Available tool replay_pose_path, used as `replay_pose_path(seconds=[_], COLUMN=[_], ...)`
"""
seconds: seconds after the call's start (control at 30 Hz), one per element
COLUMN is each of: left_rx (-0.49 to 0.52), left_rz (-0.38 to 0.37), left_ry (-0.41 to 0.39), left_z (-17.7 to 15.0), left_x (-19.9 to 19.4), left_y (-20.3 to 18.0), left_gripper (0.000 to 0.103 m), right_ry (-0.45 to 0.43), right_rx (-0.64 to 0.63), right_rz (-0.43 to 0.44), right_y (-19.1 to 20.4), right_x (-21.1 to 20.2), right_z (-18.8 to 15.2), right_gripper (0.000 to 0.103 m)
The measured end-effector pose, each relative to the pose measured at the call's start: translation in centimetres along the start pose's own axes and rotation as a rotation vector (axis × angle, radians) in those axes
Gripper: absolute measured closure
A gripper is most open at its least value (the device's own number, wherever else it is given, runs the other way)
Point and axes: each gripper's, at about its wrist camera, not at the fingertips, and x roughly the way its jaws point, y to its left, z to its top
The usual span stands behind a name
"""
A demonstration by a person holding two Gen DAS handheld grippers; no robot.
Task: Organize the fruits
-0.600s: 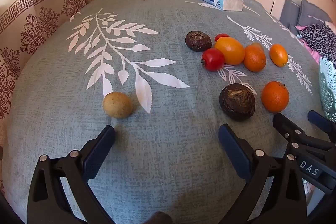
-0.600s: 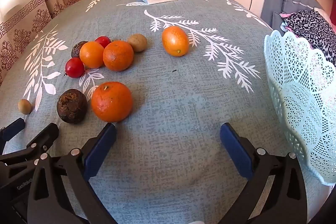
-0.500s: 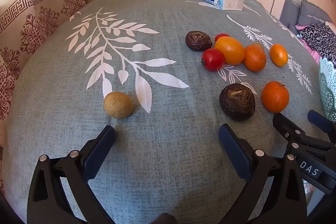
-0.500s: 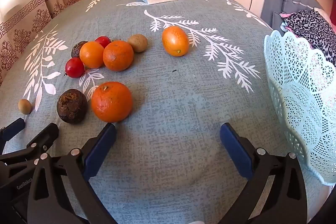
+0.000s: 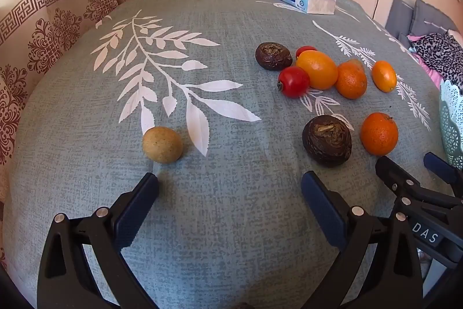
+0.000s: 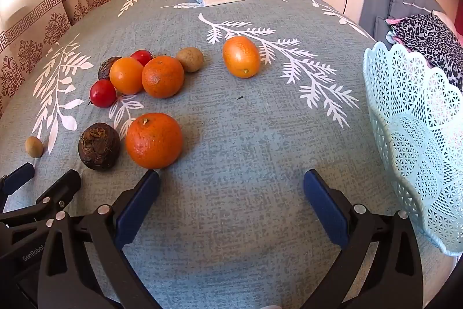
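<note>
So far nothing looks sorted: the pale blue lattice basket [image 6: 416, 141] at the right of the tablecloth [image 6: 231, 135] shows no fruit inside, and every piece lies on the cloth. Largest first: the near orange [image 6: 154, 140] sits just ahead of the right gripper [image 6: 231, 193], touching or just beside a dark wrinkled fruit [image 6: 99, 146]; a cluster of oranges, two small red fruits [image 6: 102, 93] and another dark fruit lies farther back, an oval orange [image 6: 241, 56] apart from it. The small tan fruit [image 5: 162, 144] sits alone just ahead of the left gripper [image 5: 230, 193]. Both grippers tilt down over the cloth, jaws wide apart, holding nothing
</note>
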Motion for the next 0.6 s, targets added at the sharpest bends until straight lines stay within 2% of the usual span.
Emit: replay_pose_path(seconds=[0.6], left_rx=[-0.003], left_rz=[-0.005], left_ry=[0.005], left_z=[-0.05], left_x=[0.07], left_y=[0.04], left_gripper=[0.005], right_ry=[0.032], right_rx=[-0.028], right_rz=[0.071], right_y=[-0.39], right_x=[-0.15], right_z=[-0.09], right_gripper=[0.002])
